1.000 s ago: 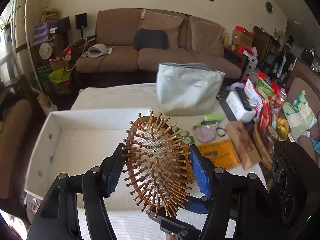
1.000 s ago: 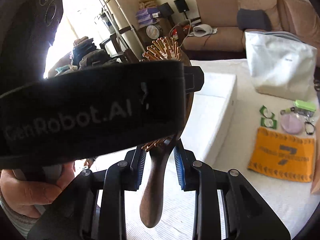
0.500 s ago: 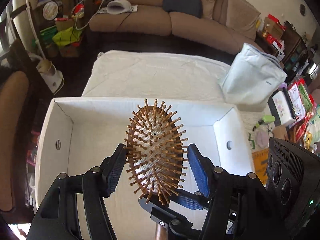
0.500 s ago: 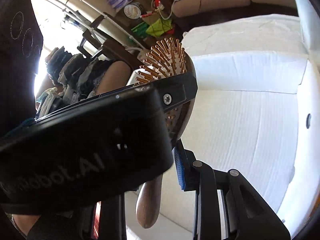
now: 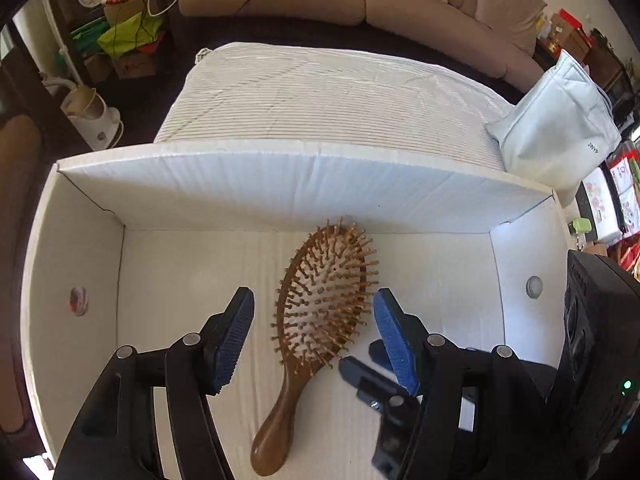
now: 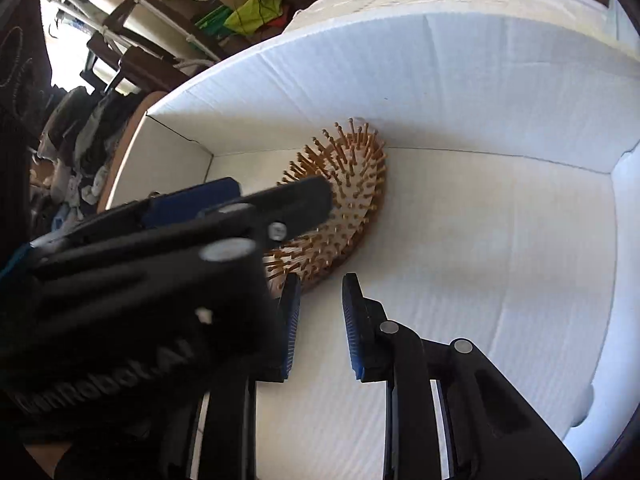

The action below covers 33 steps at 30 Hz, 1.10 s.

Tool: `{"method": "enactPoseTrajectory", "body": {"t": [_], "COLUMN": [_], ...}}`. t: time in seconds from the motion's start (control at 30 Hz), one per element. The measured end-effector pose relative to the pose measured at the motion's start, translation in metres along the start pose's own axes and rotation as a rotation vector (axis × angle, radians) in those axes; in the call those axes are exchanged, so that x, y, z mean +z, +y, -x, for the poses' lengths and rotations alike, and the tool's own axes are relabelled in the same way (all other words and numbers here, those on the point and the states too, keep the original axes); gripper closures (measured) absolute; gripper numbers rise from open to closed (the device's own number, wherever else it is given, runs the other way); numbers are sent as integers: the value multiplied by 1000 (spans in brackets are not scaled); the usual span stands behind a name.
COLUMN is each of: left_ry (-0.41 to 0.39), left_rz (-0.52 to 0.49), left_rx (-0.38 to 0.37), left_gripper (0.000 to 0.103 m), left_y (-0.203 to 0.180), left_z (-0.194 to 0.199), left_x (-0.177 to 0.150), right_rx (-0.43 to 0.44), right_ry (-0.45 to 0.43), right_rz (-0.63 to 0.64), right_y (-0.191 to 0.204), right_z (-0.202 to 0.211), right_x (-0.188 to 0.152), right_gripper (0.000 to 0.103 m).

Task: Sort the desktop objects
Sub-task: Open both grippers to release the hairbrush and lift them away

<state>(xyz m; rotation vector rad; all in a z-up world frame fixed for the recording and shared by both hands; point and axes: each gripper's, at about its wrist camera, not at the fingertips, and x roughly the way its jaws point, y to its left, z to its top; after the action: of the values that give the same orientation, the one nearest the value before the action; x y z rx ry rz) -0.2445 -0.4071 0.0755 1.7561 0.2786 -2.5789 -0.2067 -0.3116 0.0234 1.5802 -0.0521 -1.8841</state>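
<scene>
our left tongs (image 5: 314, 334) gape, straddling the brush (image 5: 320, 312) untouched, handle toward lower frame; right tongs (image 6: 316, 320) closing on nothing in the box (image 5: 72, 248)

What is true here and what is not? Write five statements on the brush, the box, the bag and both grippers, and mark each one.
1. The hairbrush lies inside the white box, bristles up. True.
2. The left gripper clamps the brush head. False: its pads stand apart on either side of the head, touching nothing.
3. The right gripper holds the brush handle. False: its jaws are closing with nothing between them, and the brush lies free on the box floor.
4. The pale blue bag stands outside the box. True.
5. The brush handle points at the box's far wall. False: the head lies by the far wall and the handle points back toward the grippers.
</scene>
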Motion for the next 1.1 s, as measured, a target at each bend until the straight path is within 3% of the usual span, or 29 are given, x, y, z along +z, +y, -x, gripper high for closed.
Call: {"method": "enactPoseTrajectory", "body": {"t": [0.17, 0.27, 0.5, 0.63, 0.7, 0.8, 1.1], "left_ry": [-12, -3, -45, -75, -81, -78, -114], "left_rz": [-40, -67, -19, 9, 22, 32, 34], "left_rx": [61, 113, 104, 96, 88, 108, 185], "left_gripper": [37, 33, 23, 11, 8, 8, 0], "left_y": [2, -1, -6, -11, -13, -14, -20], "left_z": [21, 30, 65, 87, 98, 112, 155], "left_x": [-4, -13, -46, -68, -80, -95, -137], "right_rx": [4, -41, -121, -146, -151, -158, -178], "right_ry": [-27, -58, -76, -95, -97, -106, -145], "right_rz": [18, 78, 186, 215, 222, 246, 278], "right_y": [-1, 10, 50, 44, 42, 39, 44], "right_z": [22, 45, 76, 104, 116, 133, 175], "right_x": [-7, -11, -29, -57, -69, -86, -122], "right_gripper": [81, 75, 59, 50, 24, 1, 0]}}
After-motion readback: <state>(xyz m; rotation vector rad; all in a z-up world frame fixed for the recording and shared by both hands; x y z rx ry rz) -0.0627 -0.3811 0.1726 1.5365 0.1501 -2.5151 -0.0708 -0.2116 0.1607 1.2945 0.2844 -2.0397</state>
